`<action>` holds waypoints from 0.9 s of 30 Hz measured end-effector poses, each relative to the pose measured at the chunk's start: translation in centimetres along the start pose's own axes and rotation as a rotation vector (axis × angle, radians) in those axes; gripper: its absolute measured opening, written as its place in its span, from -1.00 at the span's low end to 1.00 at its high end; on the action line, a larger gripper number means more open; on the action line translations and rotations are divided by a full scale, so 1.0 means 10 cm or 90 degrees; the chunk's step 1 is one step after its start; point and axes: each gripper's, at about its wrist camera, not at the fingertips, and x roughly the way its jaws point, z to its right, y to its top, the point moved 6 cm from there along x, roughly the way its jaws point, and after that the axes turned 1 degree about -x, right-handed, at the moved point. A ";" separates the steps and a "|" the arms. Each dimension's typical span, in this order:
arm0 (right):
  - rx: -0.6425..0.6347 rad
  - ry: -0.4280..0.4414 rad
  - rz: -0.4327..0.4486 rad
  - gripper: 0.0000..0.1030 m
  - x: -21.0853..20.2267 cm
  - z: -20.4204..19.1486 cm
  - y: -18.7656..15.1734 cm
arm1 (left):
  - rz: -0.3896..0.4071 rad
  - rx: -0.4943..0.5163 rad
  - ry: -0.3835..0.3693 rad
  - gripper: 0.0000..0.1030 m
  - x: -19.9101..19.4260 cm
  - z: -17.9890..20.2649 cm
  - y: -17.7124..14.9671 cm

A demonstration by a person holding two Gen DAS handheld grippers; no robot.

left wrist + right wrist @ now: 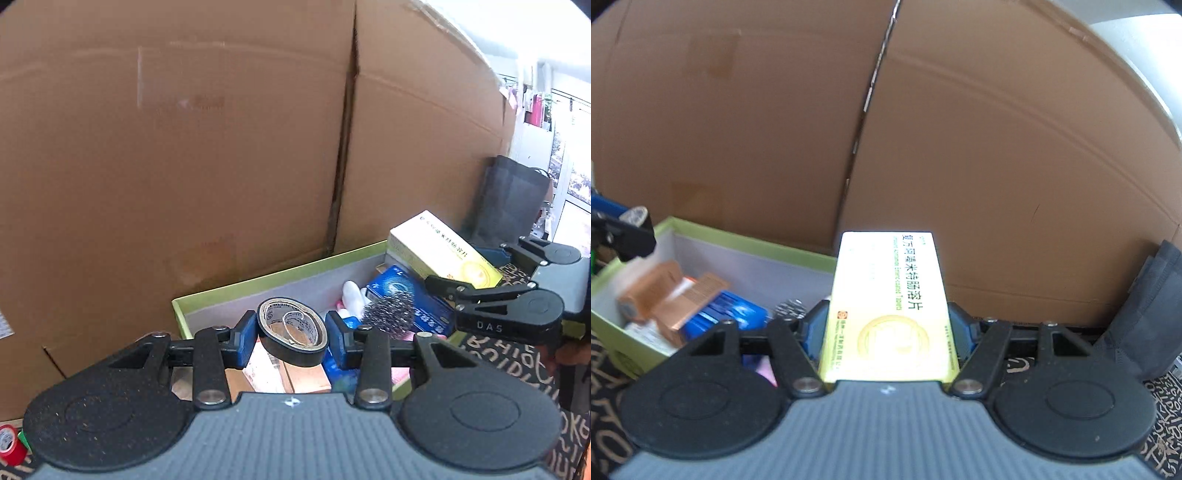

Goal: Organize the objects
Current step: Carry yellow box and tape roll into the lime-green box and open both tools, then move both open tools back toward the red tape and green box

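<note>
I've got both loads up over the green box (280,275). Left tool (291,334) clamps the black tape roll (293,332), squashed oval; right tool (888,325) grips the yellow carton (890,295). Seems I'm mid-carry w/ both. Next: find free spots inside, lower, then release.
</note>
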 end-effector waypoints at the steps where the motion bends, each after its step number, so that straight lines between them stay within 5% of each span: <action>1: 0.002 0.000 -0.004 0.27 0.06 0.00 -0.01 | -0.003 0.002 0.001 -0.18 0.05 -0.02 0.01; 4: 0.012 0.010 -0.006 0.29 0.20 -0.02 -0.08 | -0.003 0.008 0.008 -0.17 0.15 -0.04 -0.02; 5: 0.015 0.021 -0.002 0.46 0.22 -0.04 -0.09 | 0.003 0.005 0.009 -0.04 0.16 -0.05 -0.04; 6: 0.017 0.030 0.000 0.73 0.23 -0.06 -0.11 | 0.005 -0.001 0.013 0.40 0.17 -0.07 -0.07; 8: 0.035 0.017 0.020 0.87 0.14 -0.10 -0.14 | 0.015 -0.022 0.030 0.64 0.12 -0.13 -0.14; 14: 0.102 0.025 0.055 1.00 -0.13 -0.13 -0.28 | 0.009 -0.069 0.019 0.64 0.02 -0.21 -0.28; 27: 0.079 0.034 0.070 1.00 -0.51 -0.29 -0.17 | -0.006 -0.092 0.042 0.66 -0.27 -0.19 -0.35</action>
